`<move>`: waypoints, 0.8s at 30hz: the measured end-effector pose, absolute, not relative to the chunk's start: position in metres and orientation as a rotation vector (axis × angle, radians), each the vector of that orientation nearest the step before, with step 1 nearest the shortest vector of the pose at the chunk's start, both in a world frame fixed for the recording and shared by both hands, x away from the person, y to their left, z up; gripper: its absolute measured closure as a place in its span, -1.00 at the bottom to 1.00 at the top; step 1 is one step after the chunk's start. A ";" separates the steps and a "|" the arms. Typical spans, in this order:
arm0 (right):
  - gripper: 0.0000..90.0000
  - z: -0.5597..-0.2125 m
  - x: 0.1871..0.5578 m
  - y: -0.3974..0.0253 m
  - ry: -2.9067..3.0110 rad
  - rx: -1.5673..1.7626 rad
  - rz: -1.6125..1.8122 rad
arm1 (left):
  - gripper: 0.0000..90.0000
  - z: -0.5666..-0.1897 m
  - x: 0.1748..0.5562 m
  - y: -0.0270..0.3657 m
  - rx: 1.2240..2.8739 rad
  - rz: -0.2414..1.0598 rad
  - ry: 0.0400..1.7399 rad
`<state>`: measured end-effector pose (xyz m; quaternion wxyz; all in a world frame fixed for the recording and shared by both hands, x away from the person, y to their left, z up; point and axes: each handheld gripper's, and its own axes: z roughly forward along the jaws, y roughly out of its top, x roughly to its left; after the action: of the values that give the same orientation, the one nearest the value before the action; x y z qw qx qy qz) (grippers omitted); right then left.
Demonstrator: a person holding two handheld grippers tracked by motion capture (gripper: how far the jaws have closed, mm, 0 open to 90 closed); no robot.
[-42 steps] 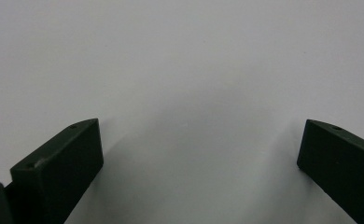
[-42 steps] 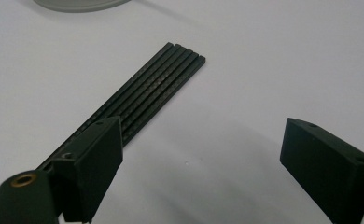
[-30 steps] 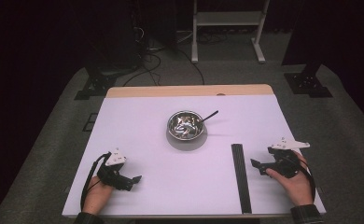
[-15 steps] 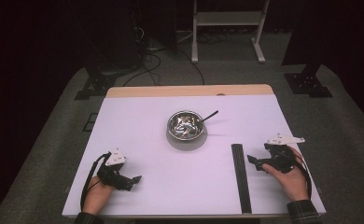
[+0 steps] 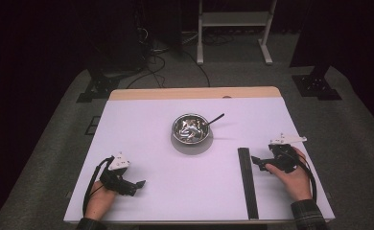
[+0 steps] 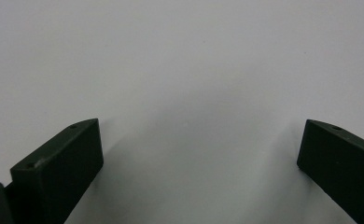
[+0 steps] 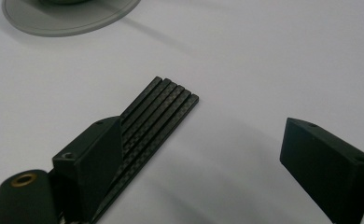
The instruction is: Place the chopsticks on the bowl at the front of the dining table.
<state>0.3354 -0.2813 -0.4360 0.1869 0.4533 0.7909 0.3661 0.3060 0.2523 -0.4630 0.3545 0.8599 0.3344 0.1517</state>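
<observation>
While both claws stand wide and empty: right claw [image 5: 258, 162] just beside black slatted strip [image 5: 248, 182] on white surface [image 5: 185, 191]; left claw [image 5: 138, 184] well apart. Risk, judged: one jaw may shove the thin strip aside instead of gripping it

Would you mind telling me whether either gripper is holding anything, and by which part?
Nothing is held: the left gripper and right gripper both have open, empty jaws.

Table [image 5: 142, 124]: one. Bowl [image 5: 191, 128]: one, centre, holding one spoon [image 5: 214, 119]. Plate [image 5: 192, 143]: one, under bowl. Black strips [image 5: 247, 182]: five, bundled, right. Grippers: two, left [image 5: 140, 183] and right [image 5: 255, 161].
</observation>
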 end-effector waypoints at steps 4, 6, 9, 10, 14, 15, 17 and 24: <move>-0.73 -0.439 0.341 -0.280 2.236 1.280 1.017 | -1.00 -0.463 0.306 0.252 2.222 0.392 0.864; -0.73 -0.441 0.344 -0.278 2.240 1.286 1.008 | -1.00 -0.463 0.306 0.252 2.222 0.392 0.864; -0.73 -0.443 0.349 -0.276 2.247 1.289 1.002 | -1.00 -0.463 0.306 0.252 2.222 0.392 0.864; -0.73 -0.445 0.350 -0.276 2.249 1.287 0.999 | -1.00 -0.463 0.306 0.252 2.223 0.392 0.864; -0.73 -0.449 0.354 -0.274 2.261 1.294 0.980 | -1.00 -0.463 0.306 0.252 2.222 0.392 0.864; -0.73 -0.450 0.355 -0.274 2.261 1.299 0.975 | -1.00 -0.463 0.306 0.252 2.222 0.392 0.864; -0.73 -0.452 0.356 -0.274 2.265 1.301 0.969 | -1.00 -0.463 0.306 0.252 2.222 0.392 0.865; -0.73 -0.455 0.357 -0.274 2.275 1.302 0.954 | -1.00 -0.463 0.306 0.252 2.223 0.392 0.864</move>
<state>0.3573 -0.2737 -0.4550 0.1752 0.4597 0.8029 0.3366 0.3060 0.2524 -0.4630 0.3546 0.8599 0.3344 0.1517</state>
